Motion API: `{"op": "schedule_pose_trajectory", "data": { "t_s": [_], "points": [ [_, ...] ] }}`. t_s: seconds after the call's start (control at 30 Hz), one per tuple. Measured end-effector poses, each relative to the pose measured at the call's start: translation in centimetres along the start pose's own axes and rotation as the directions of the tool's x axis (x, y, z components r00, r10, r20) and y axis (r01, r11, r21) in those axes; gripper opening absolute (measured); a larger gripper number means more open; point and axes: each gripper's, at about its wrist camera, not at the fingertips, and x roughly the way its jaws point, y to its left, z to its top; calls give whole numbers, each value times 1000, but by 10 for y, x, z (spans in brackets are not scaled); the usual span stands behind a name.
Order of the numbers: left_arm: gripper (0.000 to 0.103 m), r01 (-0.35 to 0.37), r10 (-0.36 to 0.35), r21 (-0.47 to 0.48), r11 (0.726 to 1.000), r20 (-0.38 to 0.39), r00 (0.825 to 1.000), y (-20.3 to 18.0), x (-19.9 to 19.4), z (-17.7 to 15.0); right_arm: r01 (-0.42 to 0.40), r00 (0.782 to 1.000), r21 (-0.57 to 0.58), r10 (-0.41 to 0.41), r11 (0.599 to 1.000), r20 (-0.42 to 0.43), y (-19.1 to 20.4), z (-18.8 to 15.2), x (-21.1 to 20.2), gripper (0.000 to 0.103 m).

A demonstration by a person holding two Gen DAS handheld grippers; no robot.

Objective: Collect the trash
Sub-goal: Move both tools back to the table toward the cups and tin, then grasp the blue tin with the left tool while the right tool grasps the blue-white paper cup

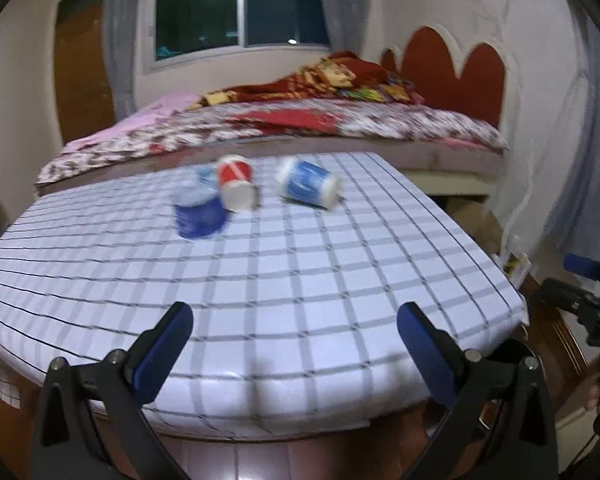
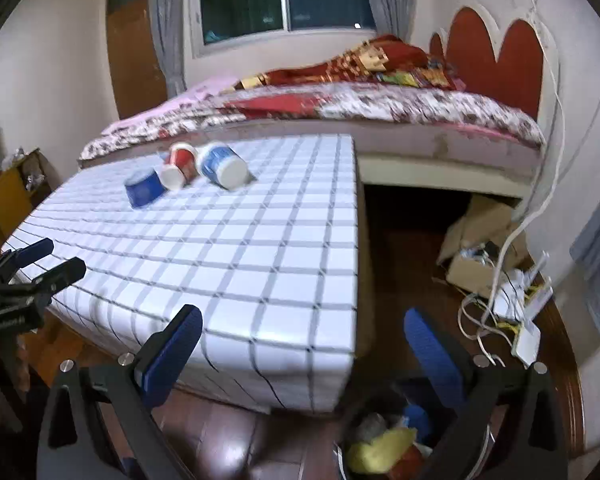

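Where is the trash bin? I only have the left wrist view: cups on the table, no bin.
Observer: On the floor off the table's near right corner, just below the open right gripper: a dark trash bin.
Operator: Is it empty?
Observer: No, yellow trash lies on top inside.
Operator: Any clutter near it?
Observer: A cardboard box and white cables sit beyond it, toward the wall.

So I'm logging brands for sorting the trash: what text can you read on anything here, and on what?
No text is readable in either view.
Blue cup: print blurred.
Red cup: print blurred.
Blue-and-white cup: large pale marks, too smeared to read.
Wrappers in the bin: no legible print.
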Motion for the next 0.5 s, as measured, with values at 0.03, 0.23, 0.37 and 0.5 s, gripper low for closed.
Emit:
{"op": "schedule_pose_trajectory", "data": {
  "t_s": [0.03, 0.23, 0.37, 0.5],
  "points": [
    [102, -18, 18, -7, 1000, 12, 1000, 11, 0, 6, -1, 1000, -6, 1, 1000, 12, 5, 5, -1, 102],
    [102, -87, 89, -71, 994, 28, 996, 61, 21, 34, -41, 997, -38, 43, 998, 69, 33, 35, 7, 102],
    [102, -121, 122, -112, 986, 0, 993, 88, 53, 52, -79, 995, -55, 82, 995, 48, 47, 56, 39, 102],
    [102, -129, 125, -86, 988, -44, 991, 104, 90, 71, -95, 995, -119, 97, 988, 9, 63, 80, 78, 102]
  ]
}}
